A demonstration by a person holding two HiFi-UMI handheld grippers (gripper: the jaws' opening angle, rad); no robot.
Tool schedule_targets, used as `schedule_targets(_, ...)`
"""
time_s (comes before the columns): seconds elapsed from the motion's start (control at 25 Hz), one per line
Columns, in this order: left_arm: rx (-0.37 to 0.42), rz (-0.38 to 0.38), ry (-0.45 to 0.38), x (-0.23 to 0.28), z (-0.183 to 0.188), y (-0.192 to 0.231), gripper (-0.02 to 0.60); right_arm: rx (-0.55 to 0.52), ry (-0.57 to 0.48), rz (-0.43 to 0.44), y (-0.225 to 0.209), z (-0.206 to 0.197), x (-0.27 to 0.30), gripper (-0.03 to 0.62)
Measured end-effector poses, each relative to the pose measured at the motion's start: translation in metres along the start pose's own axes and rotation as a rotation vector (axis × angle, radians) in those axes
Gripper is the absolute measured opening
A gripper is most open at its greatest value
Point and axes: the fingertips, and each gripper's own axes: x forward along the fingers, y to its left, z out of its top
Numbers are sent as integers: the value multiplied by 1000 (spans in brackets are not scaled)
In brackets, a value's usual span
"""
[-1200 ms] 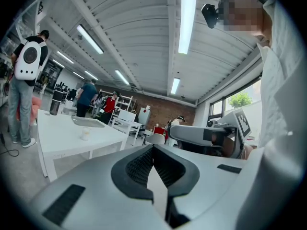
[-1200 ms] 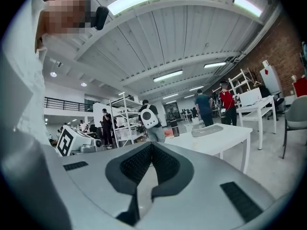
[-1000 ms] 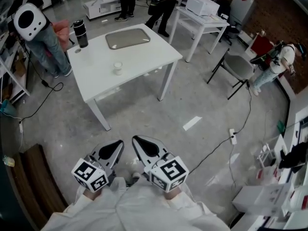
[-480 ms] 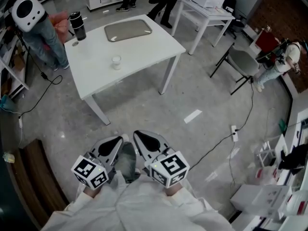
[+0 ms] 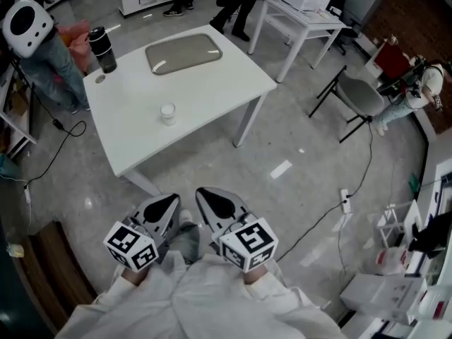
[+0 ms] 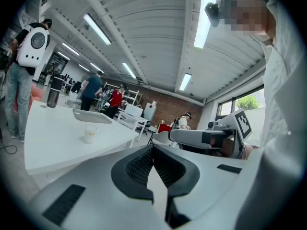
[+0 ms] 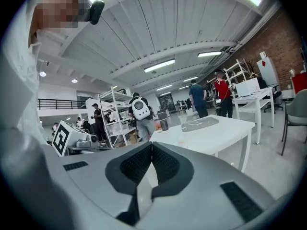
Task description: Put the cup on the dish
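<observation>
Fingers of the left gripper (image 5: 167, 206) and right gripper (image 5: 211, 199) are pressed together on nothing, side by side short of the surface (image 5: 219, 94), where the upright cup (image 5: 167, 113) stands well ahead, nearer the left one, with the dish (image 5: 183, 53) beyond it.

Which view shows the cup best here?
The head view: from above, the cup stands whole on the white table, apart from the dish. The left gripper view shows it small, side-on; the right gripper view shows it smaller and pale against the table.
</observation>
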Motion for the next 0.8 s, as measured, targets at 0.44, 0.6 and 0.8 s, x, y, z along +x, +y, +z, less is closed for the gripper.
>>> schedule_targets(0.44,34,-65,3,52,65,104,8,0,-47,-68,-62,52,107,12)
schedule_targets(0.6,25,-58,8,59,71,125,8,19,-42,-92,-78,52,118,12)
schedule_targets(0.8,7,-67,44,66,64,140,8,50,-31,-120,-92,49,127,12)
